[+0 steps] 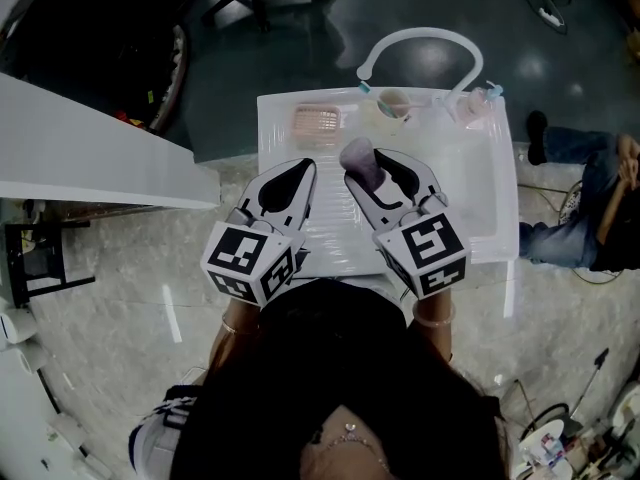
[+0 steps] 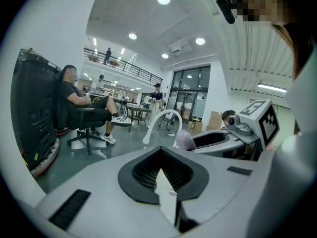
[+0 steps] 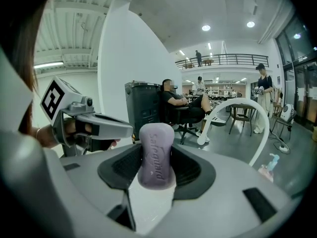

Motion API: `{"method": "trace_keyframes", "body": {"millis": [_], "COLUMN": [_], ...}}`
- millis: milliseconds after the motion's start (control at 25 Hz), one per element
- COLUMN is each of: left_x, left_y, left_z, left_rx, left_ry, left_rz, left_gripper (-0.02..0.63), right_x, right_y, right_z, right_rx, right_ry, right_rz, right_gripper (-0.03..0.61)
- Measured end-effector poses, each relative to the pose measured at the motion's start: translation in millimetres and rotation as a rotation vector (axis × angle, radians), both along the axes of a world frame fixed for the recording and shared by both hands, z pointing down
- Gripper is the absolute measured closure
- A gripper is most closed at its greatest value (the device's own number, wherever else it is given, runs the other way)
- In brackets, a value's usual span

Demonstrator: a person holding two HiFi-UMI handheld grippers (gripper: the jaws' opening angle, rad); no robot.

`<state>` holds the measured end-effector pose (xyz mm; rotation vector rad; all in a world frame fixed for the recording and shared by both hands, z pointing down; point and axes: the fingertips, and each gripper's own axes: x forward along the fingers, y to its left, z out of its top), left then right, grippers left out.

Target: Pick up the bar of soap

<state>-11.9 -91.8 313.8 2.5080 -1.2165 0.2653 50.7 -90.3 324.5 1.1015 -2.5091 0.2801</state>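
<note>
The lilac bar of soap (image 1: 360, 159) stands on end between the jaws of my right gripper (image 1: 366, 166), which is shut on it above the white sink basin (image 1: 480, 198). In the right gripper view the bar of soap (image 3: 156, 155) fills the middle, its embossed lettering facing the camera, and both pads press on its sides. My left gripper (image 1: 298, 171) hovers just left of it, jaws shut with nothing between them. From the left gripper view, that left gripper (image 2: 161, 152) shows its closed pads, and the soap (image 2: 185, 140) peeks up beyond them.
A pink soap dish (image 1: 316, 121) sits at the sink's back left. A white arched faucet (image 1: 420, 38), a cup (image 1: 392, 103) and a small bottle (image 1: 478, 103) stand along the back edge. A white counter (image 1: 90, 148) lies left; a seated person (image 1: 590, 208) is right.
</note>
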Motion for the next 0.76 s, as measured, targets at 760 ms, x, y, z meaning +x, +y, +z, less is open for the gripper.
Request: {"method": "trace_keyframes", "body": {"millis": [760], "left_x": [8.2], "left_y": [-3.4], "left_z": [-3.5], "left_rx": [0.014], "left_ry": [-0.015], "left_rz": [0.009], "left_gripper": [0.615], "right_x": [5.3], "right_y": [-7.1], "right_z": [-1.4], "right_rx": [0.015], "right_ry": [-0.016], "right_rz": [-0.006], "right_gripper": [0.383]}}
